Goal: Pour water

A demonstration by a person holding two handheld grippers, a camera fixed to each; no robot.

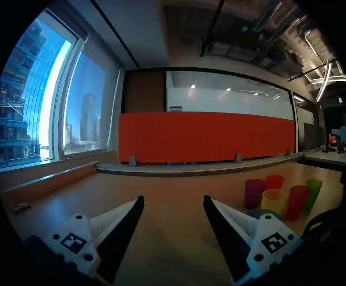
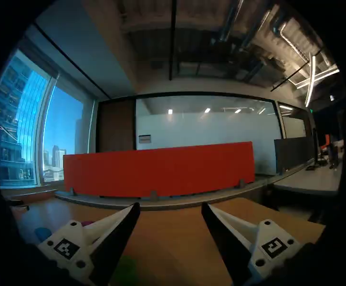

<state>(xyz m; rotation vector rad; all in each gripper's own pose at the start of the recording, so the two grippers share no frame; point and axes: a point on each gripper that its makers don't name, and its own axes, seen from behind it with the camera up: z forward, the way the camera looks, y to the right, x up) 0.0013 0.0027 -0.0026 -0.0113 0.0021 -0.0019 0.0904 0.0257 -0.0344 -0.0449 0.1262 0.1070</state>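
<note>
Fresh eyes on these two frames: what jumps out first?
The long red divider panel across the far edge of the wooden desk dominates both views. Next come the cluster of coloured cups standing on the desk at right in the left gripper view, and the tall window with city towers at left. The left tool and right tool are open, holding nothing.

Upright coloured cups point(image 1: 274, 199), closely clustered
</note>
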